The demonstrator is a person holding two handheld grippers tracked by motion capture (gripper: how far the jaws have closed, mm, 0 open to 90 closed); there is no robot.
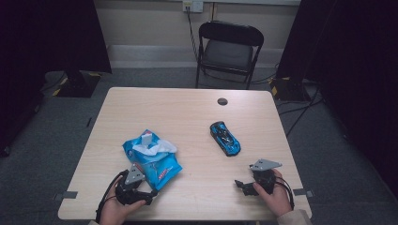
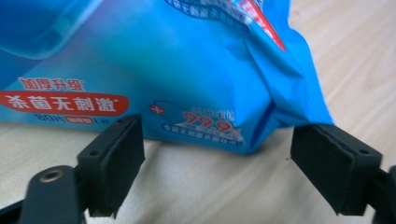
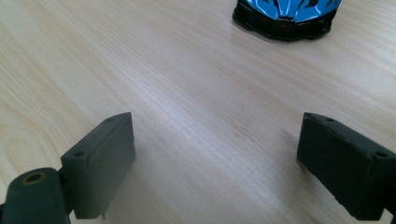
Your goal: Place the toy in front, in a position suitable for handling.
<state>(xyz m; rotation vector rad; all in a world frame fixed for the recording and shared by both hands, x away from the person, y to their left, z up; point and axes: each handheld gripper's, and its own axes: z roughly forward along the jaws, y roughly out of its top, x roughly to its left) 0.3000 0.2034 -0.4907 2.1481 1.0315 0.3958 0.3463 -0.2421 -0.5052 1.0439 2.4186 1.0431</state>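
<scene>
wooden table (image 1: pixel 197 112), wipes pack (image 1: pixel 152 158), toy car (image 1: pixel 225 138)

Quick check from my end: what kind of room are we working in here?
Most likely a lab or studio set up for recording, not a home. A bare wooden table stands on grey carpet, black curtains hang at both sides, a lone folding chair faces it, and cables trail over the floor.

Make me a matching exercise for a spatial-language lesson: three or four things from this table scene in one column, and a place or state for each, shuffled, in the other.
Things
1. wet-wipe pack
2. toy car
3. left gripper
4. folding chair

Places or states
A. beyond the table's far edge
B. jaws open, just short of a blue corner
C. right half of the table, blue and black
D. white wipe sticking out on top

Pairs: 1-D, 2-C, 3-B, 4-A
</scene>
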